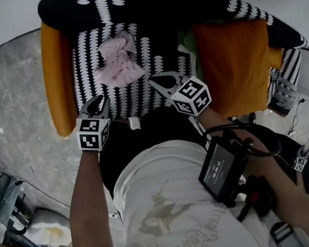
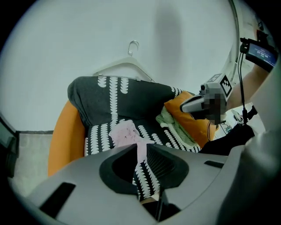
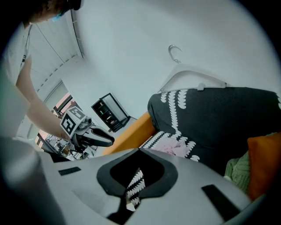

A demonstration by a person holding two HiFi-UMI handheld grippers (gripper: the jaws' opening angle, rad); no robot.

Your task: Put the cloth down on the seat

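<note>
Judging by how things lie, the job looks pretty much done already. The left gripper (image 1: 101, 100) is held just off the front edge of the seat (image 1: 86, 61), jaws a little apart with nothing caught between them; only the seat's pattern and a far-off bit of pink can be seen through the gap. A bit further right, the cloth (image 1: 116, 62) is found lying crumpled on the seat, up towards the backrest (image 1: 140, 5), touched by neither gripper. The right gripper (image 1: 153, 81) is held at the same front edge, jaws closed together at the tips and pinching nothing. So what's left is probably just the grippers being pulled back; the cloth could maybe be flattened, but that isn't asked for. As for the surroundings, a pile of clutter (image 1: 17, 231) is seen on the floor (image 1: 19, 101) at far left, well apart from the action, then the orange side of the armchair (image 1: 56, 78). A white hanger (image 3: 193, 78) is rested on top of the backrest. Right of the cloth, some green fabric (image 1: 187, 43) is tucked beside an orange cushion (image 1: 237, 62), which takes up the right part of the seat, near the cloth but not touching it. Nothing seems to be blocking the way out for either gripper.
</note>
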